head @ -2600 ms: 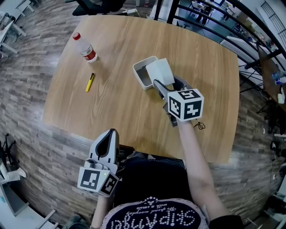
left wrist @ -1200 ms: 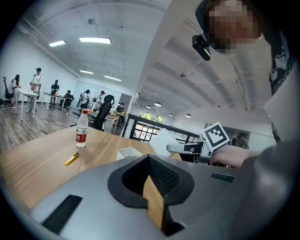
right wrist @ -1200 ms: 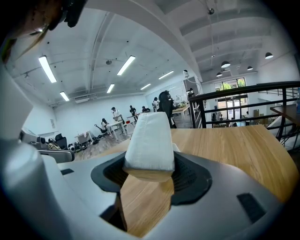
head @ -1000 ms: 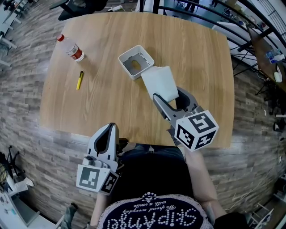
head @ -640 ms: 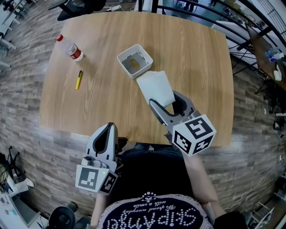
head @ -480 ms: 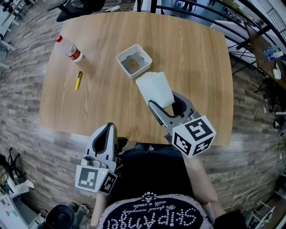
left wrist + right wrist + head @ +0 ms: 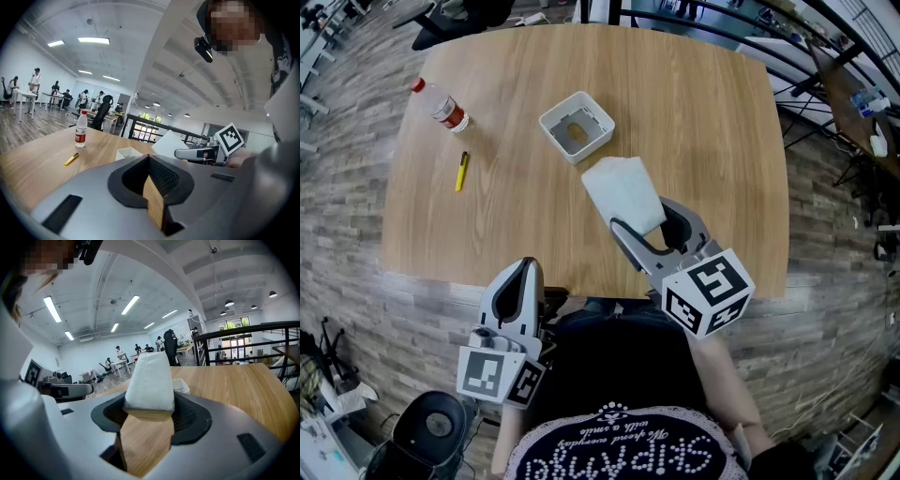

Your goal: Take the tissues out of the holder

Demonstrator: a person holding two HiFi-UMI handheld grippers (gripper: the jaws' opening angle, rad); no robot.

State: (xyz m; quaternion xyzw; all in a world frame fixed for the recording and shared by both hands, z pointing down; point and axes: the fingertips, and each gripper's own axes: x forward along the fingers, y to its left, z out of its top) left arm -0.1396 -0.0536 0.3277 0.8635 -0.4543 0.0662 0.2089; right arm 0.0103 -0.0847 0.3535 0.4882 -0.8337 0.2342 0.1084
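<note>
While right gripper [image 7: 642, 223] pinches tissue stack [image 7: 624, 190] by its near end, jaws held wide by it, stack sits centre frame, clear of holder [image 7: 576, 127], just lower right of it. Holder appears empty, though interior partly shadowed. Stack's long axis runs from jaws toward upper left. Left gripper [image 7: 523, 274], pressed together, lower left, well apart. Set-down falls to right hand; bare table [image 7: 722, 141] beneath.

Soft paper tissues [image 7: 623, 192], matt wood table [image 7: 703, 112] (smooth plastic holder [image 7: 576, 129]).
</note>
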